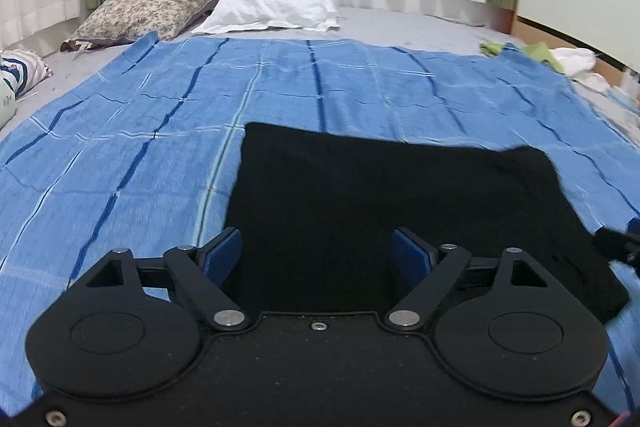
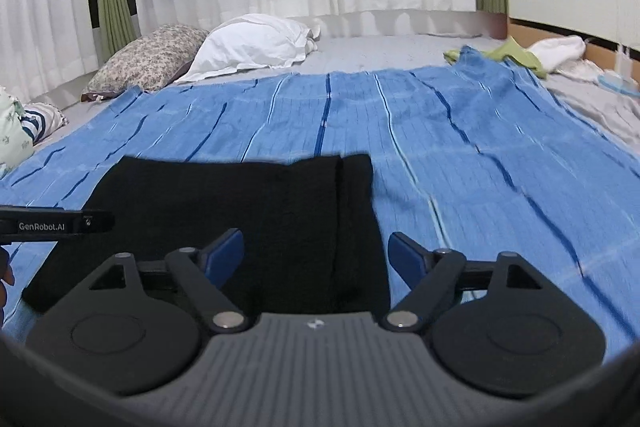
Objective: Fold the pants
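Note:
The black pants (image 1: pixel 392 187) lie folded into a flat rectangle on the blue striped blanket (image 1: pixel 140 131). My left gripper (image 1: pixel 318 251) is open and empty, hovering over the pants' near left part. In the right wrist view the pants (image 2: pixel 240 203) lie left of centre on the blanket (image 2: pixel 480 147), with a folded layer edge running down their right side. My right gripper (image 2: pixel 316 253) is open and empty above the pants' near right edge. The left gripper's body (image 2: pixel 56 223) shows at the left edge of the right wrist view.
A floral pillow (image 1: pixel 148 7) and a white pillow (image 1: pixel 272 3) lie at the bed's far end before white curtains. A striped cloth (image 1: pixel 24 71) lies far left. Green and white clothes (image 1: pixel 560 55) lie at the far right by a wall.

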Demonstrator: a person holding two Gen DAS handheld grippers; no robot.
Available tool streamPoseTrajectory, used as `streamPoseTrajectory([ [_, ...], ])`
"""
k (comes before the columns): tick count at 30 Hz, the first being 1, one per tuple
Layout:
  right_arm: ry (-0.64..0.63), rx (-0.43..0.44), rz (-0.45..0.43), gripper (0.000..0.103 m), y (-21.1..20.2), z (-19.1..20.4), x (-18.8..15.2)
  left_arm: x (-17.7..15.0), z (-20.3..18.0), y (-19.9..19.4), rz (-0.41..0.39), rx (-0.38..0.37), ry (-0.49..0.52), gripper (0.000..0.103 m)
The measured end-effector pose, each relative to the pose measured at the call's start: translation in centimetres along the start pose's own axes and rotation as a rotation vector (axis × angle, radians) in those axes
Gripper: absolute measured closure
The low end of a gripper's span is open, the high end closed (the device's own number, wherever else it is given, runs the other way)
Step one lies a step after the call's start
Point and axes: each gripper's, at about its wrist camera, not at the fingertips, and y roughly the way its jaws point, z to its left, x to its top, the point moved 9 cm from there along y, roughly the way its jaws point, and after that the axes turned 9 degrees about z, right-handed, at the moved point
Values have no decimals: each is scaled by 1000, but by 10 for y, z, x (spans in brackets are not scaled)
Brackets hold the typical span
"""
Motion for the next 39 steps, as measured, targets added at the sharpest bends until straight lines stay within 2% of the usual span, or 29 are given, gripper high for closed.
streamPoseTrajectory([
  [9,-5,-22,27,11,-32,11,-61,-66,-27,-58,-26,-5,15,10],
  [15,-56,-62,50,10,-27,16,-85,-98,-34,-53,29,-1,4,10],
  [19,-64,-71,56,8,-25,17,-89,-106,-32,-46,51,22,-12,9],
  [22,-86,-65,60,3,-22,20,-93,-105,-28,-38,50,29,-15,4],
  [26,-113,-72,63,0,-21,25,-95,-106,-27,-35,52,31,-13,0],
  [39,-103,-64,75,0,-17,23,-95,-106,-25,-32,48,22,-20,0],
])
